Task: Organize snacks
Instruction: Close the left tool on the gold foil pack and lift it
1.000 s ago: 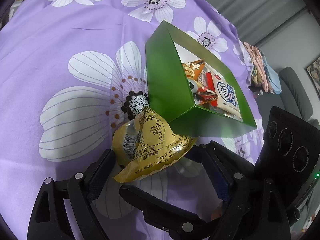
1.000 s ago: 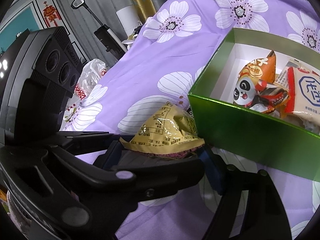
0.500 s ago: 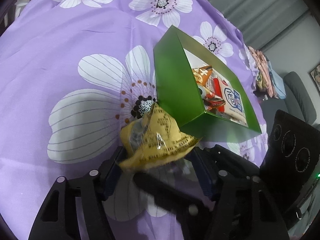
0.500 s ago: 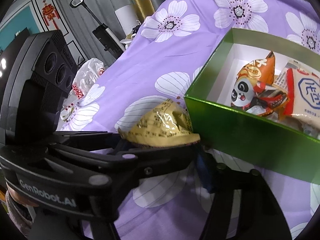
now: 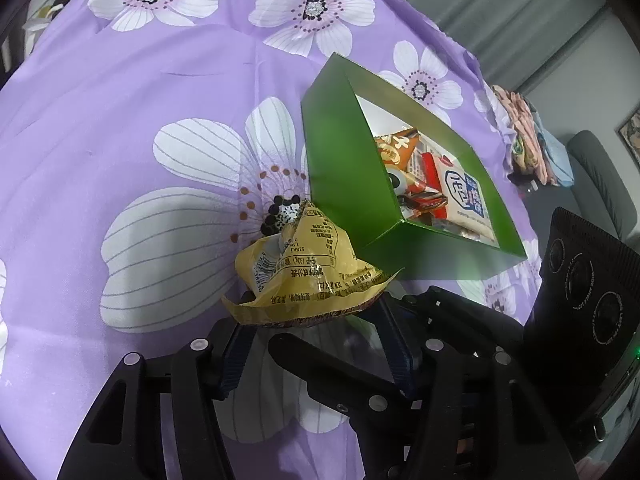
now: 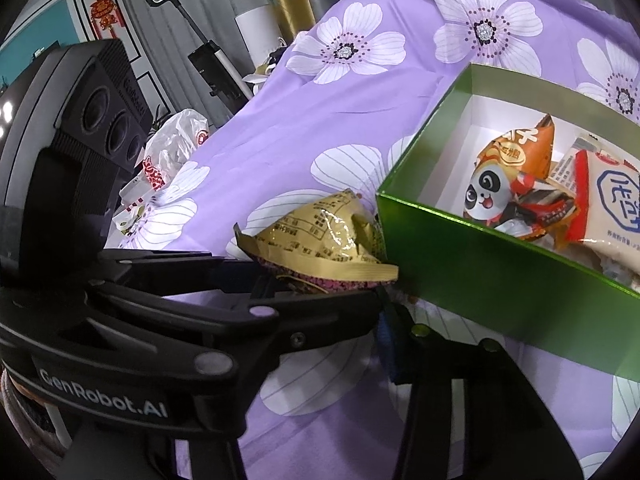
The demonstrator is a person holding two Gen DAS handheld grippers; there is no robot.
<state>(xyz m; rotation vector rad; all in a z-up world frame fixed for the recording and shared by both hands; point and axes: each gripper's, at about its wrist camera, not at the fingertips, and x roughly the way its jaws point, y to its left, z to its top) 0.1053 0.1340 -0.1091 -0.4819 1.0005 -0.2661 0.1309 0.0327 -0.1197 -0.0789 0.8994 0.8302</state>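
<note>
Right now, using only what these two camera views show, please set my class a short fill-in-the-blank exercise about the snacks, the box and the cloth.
1. The open box is ____ on the outside.
2. The cloth under it is purple with white ____.
3. One bag inside the box shows a cartoon ____.
4. The yellow packet is ____ the box, next to its corner.

Missing words: green; flowers; panda; outside
</note>
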